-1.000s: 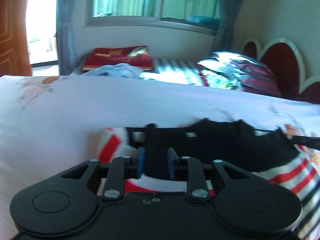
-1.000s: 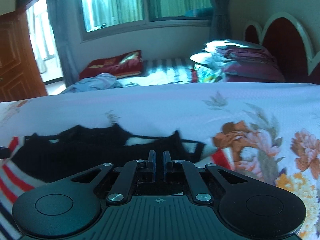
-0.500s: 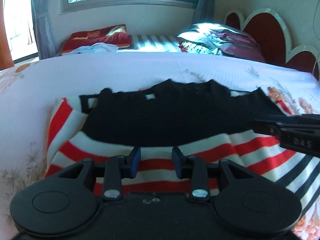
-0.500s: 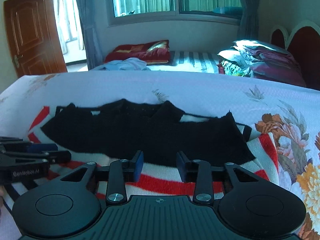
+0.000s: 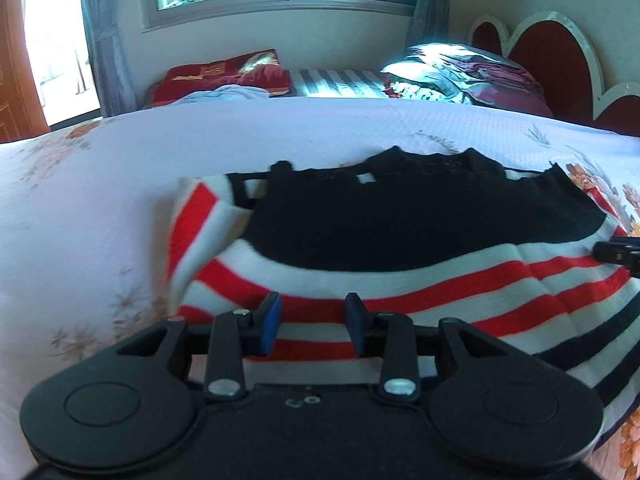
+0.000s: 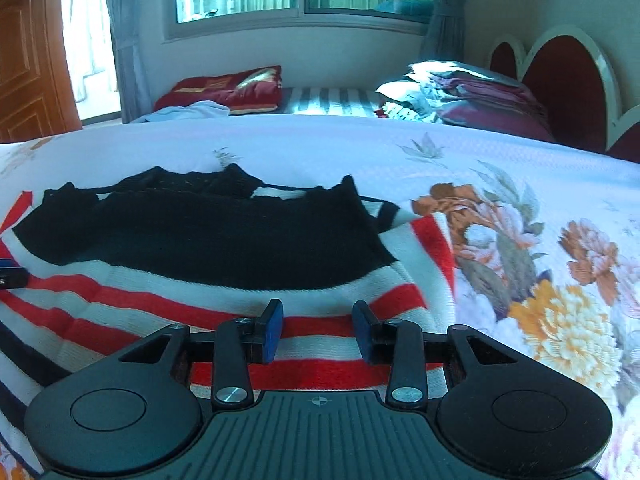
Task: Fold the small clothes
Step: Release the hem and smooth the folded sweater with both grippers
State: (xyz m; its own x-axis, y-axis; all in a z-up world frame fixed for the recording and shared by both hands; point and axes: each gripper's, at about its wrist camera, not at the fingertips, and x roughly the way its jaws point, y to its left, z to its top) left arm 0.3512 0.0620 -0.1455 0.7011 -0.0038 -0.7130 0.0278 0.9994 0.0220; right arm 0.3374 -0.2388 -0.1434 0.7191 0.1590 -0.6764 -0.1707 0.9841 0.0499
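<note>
A small striped garment [image 5: 460,292] lies flat on the bed, its black top part [image 5: 420,228] folded over the red, white and black stripes. It also shows in the right wrist view [image 6: 192,236]. My left gripper [image 5: 313,322] is open and empty, just above the striped near edge on the left side. My right gripper [image 6: 318,328] is open and empty, above the striped near edge on the right side. The right gripper's tip [image 5: 618,254] shows at the right edge of the left wrist view.
The bed sheet [image 6: 460,168] is white with flower prints [image 6: 560,320] on the right. Behind it are a red pillow [image 5: 224,76], a pile of bedding [image 5: 460,76] and a red headboard [image 5: 552,48]. A window and a wooden door [image 6: 28,60] stand at the back.
Both grippers have opened, let go of the black folded part and drawn back toward the near striped edge. The garment now lies folded and flat.
</note>
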